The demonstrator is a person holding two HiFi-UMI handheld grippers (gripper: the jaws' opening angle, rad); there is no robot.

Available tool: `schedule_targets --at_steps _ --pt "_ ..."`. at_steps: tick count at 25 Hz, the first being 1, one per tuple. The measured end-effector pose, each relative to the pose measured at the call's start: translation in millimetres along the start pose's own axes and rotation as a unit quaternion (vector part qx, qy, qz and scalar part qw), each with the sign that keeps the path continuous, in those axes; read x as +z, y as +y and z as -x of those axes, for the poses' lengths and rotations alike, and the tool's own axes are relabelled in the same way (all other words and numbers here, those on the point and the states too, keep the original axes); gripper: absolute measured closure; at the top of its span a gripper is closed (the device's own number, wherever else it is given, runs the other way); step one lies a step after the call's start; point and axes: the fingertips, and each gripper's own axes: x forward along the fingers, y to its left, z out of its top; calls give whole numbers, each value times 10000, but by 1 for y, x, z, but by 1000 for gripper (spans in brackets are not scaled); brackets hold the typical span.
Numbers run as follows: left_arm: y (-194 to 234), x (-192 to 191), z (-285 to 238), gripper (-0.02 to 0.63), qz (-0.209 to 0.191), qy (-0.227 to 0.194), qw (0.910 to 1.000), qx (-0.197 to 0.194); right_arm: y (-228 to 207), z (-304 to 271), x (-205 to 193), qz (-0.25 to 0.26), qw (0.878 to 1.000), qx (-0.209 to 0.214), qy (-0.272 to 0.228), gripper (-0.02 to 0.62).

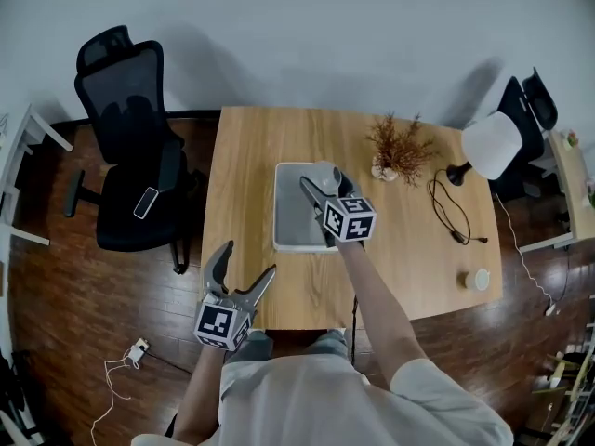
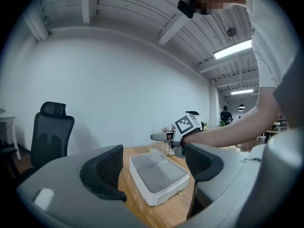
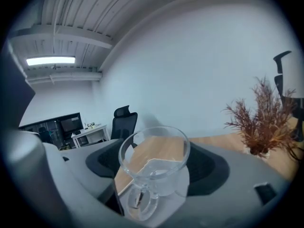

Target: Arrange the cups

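Observation:
A clear glass cup point(image 3: 154, 167) with a handle sits upright between the pads of my right gripper point(image 3: 156, 167), which is shut on it. In the head view the right gripper point(image 1: 321, 182) holds this cup point(image 1: 327, 177) above the far end of a white tray point(image 1: 290, 221) on the wooden table. From the left gripper view the same cup point(image 2: 156, 149) shows small over the tray point(image 2: 159, 177). My left gripper point(image 1: 242, 269) hangs open near the table's front edge, with nothing between its fingers. A small white cup point(image 1: 479, 279) stands at the table's right front.
A dried plant in a pot point(image 1: 398, 149), a white lamp point(image 1: 491, 145) and its black cable point(image 1: 451, 210) occupy the table's far right. A black office chair point(image 1: 130, 147) stands left of the table point(image 1: 246, 156). A charger lies on the floor point(image 1: 138, 349).

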Motion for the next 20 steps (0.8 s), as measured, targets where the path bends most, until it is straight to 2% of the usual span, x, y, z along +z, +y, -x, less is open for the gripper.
schedule_targets --at_steps 8,13,20 --pt "37 -2 8 212 174 -20 9992 370 3 -79 -19 -124 9988 108 470 187" --pt "49 -7 15 212 265 -12 9983 518 5 -100 -41 237 9964 -13 819 187" --pt "49 -11 17 212 339 -22 9980 537 7 -103 -44 298 9970 -121 698 182"
